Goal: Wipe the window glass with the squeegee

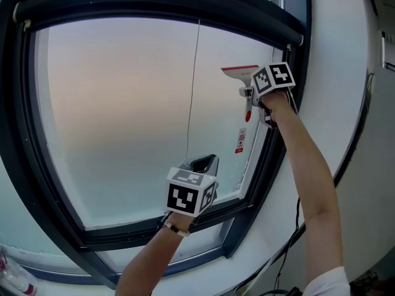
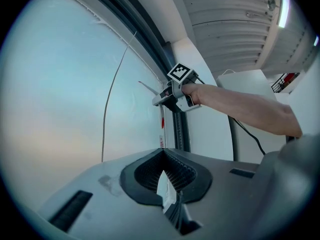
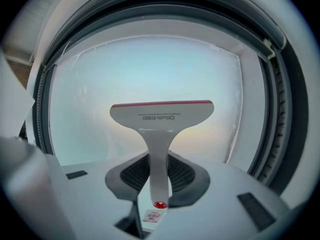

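Observation:
A white squeegee point(image 1: 241, 73) with a red blade edge is held against the upper right of the window glass point(image 1: 123, 116). My right gripper point(image 1: 250, 94) is shut on its handle, blade upward. In the right gripper view the squeegee point(image 3: 161, 115) stands upright between the pads of the right gripper point(image 3: 159, 169). My left gripper point(image 1: 203, 163) hovers lower, near the bottom middle of the pane, and holds nothing. In the left gripper view the left gripper point(image 2: 162, 156) has its pads together, and the right gripper point(image 2: 172, 91) with the squeegee point(image 2: 147, 88) shows up ahead.
A dark window frame point(image 1: 259, 165) surrounds the pane, with a roller blind casing point(image 1: 154, 5) along the top. A thin cord point(image 1: 192, 91) hangs down the glass. A small sticker point(image 1: 240, 140) sits by the right frame. White wall point(image 1: 345, 103) lies to the right.

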A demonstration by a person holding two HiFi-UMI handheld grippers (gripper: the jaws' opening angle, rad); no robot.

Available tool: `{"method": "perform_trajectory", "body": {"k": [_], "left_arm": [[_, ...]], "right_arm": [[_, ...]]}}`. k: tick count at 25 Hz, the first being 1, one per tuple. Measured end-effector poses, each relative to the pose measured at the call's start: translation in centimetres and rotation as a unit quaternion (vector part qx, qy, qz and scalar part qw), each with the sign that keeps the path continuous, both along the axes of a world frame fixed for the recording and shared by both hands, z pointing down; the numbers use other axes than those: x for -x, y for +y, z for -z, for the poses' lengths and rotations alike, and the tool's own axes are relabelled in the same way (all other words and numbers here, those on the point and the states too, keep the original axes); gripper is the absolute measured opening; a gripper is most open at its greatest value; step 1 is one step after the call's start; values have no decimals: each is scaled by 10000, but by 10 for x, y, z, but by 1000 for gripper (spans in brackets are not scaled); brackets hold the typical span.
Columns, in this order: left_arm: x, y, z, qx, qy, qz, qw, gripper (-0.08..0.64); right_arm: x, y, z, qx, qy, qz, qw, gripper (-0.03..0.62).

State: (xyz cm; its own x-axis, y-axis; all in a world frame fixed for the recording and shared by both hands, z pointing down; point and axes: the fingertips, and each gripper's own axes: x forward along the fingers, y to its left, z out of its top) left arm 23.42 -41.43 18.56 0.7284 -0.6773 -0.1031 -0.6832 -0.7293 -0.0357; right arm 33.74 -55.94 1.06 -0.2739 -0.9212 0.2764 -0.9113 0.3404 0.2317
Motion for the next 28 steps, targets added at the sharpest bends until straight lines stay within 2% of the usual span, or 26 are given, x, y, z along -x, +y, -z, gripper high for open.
{"method": "perform_trajectory", "body": {"k": [16,23,28], "left_arm": [[-7,7,-66,636,-57,-542,9965,0],[-7,7,-119,1065,-102,-574,9926,0],[-12,14,-170,1557,-101,-658,9856,0]], "right_arm": [[-16,5,-192,1184,-192,-250,9925,80],[-23,9,-273,1885,-121,-330,9814,80],[-31,21,-313,2416,75,-342,9698,80]]}}
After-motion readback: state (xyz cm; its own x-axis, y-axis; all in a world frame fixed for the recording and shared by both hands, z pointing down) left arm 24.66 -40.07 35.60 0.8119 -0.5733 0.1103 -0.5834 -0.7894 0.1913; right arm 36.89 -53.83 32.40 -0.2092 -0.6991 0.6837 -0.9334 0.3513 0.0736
